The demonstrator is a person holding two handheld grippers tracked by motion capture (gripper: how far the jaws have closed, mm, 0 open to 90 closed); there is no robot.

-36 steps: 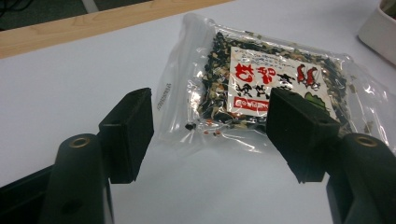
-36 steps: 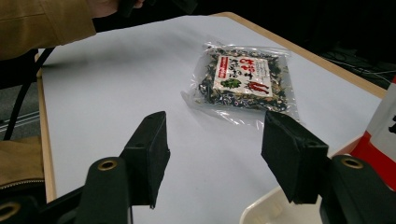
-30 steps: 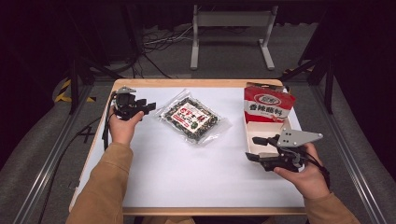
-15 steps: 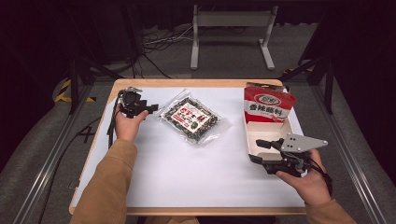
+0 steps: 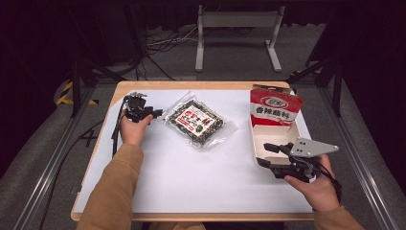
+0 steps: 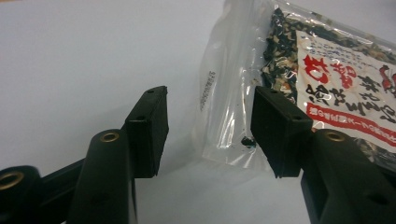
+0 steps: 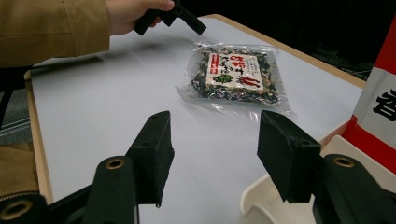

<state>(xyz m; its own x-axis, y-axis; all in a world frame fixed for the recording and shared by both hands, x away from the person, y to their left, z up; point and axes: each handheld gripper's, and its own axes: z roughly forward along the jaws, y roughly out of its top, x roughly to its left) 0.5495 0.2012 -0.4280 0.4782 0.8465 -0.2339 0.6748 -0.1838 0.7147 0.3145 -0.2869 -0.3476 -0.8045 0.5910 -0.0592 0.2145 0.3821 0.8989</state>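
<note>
A clear snack packet (image 5: pixel 198 122) lies flat mid-surface, its corner pointing at the left gripper (image 5: pixel 155 114) just beside it. That gripper's jaws, just closing, stand spread and empty. The right gripper (image 5: pixel 269 154), also spread, sits well apart.

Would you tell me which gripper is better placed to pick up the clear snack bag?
The left. The left gripper sits open right at the snack bag's near edge, jaws facing it. The right gripper is open at the white box, well apart from the bag.
</note>
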